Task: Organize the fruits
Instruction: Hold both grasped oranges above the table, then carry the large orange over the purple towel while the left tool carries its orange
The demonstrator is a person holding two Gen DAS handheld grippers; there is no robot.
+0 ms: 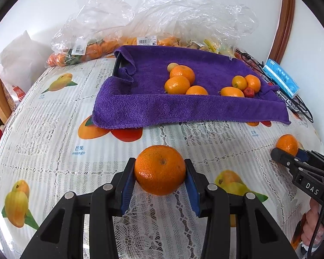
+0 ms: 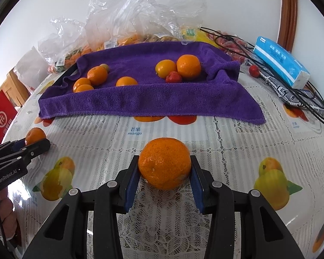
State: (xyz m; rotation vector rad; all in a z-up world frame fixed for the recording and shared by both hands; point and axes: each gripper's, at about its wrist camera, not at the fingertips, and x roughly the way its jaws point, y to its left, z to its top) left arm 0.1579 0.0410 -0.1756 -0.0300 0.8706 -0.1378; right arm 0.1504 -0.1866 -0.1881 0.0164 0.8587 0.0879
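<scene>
Two dimpled, round mandarins are held just above the lace-patterned tablecloth (image 1: 54, 116): the left mandarin (image 1: 159, 169) is pinched between the left gripper's (image 1: 160, 172) blue pads, the right mandarin (image 2: 164, 163) likewise in the right gripper (image 2: 165, 168). Beyond them, a plush purple towel (image 2: 149, 101) lines a tray holding eight fruits: seven orange ones and one small red fruit (image 2: 173, 77). Crinkled clear bags (image 1: 157, 15) lie behind.
</scene>
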